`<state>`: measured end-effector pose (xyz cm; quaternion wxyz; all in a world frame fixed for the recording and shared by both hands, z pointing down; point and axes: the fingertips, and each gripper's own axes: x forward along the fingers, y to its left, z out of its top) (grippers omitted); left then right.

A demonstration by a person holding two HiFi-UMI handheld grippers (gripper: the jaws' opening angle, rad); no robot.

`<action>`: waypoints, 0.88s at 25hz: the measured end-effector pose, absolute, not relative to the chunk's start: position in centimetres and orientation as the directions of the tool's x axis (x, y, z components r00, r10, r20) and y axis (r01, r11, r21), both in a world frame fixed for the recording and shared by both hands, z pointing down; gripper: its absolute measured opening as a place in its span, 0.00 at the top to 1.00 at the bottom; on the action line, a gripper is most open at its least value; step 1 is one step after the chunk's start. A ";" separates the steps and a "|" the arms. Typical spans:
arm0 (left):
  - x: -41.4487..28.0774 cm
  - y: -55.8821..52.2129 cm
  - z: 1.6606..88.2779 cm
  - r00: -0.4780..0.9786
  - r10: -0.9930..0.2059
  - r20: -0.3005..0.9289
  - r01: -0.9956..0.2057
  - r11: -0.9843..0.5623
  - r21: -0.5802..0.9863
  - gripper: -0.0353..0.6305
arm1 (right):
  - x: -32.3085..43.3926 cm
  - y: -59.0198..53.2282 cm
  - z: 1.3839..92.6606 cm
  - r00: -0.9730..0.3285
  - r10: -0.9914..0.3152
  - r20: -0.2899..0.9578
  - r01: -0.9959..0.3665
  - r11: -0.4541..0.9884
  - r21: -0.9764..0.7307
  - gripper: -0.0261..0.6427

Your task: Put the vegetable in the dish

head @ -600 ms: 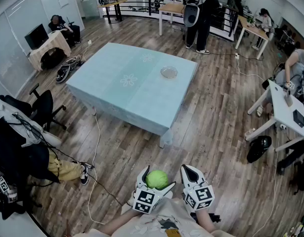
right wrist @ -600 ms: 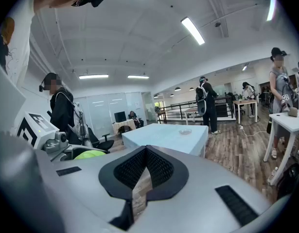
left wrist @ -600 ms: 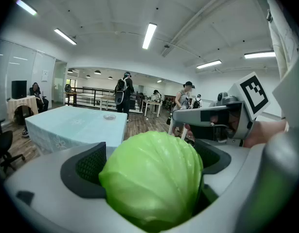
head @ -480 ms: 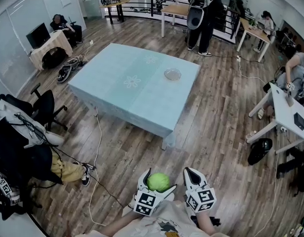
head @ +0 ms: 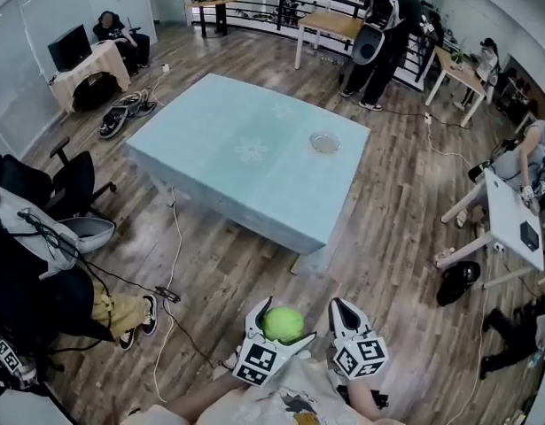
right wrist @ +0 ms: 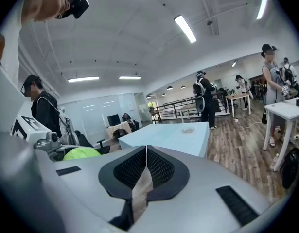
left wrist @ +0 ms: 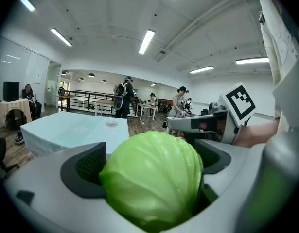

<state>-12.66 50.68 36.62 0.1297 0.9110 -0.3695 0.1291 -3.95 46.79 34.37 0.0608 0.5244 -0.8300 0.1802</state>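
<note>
A round green cabbage [head: 282,323] sits between the jaws of my left gripper [head: 276,326], which is shut on it low in the head view. In the left gripper view the cabbage [left wrist: 151,178] fills the space between both dark pads. My right gripper [head: 344,315] is beside it, shut with its pads [right wrist: 147,169] meeting and nothing held. The cabbage [right wrist: 81,153] shows at the left of the right gripper view. A small clear glass dish [head: 325,142] rests on the far right part of the light blue table [head: 237,162], well ahead of both grippers. The dish [left wrist: 111,123] looks empty.
Wooden floor lies between me and the table. A cable [head: 170,264] runs across the floor at the table's near left. Office chairs [head: 73,189] and bags stand at the left. White desks [head: 511,215] are at the right. A person with a backpack [head: 387,34] stands beyond the table.
The view has shifted, so the table and dish sit a little further right and nearer in the head view. Both grippers keep the same pose, with the cabbage still held.
</note>
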 end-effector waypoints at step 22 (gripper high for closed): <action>-7.6 37.8 38.7 0.708 -0.611 0.355 -0.686 -0.714 0.139 0.09 | 2.7 34.2 37.3 -0.397 -0.873 0.285 -0.911 0.337 -0.236 0.93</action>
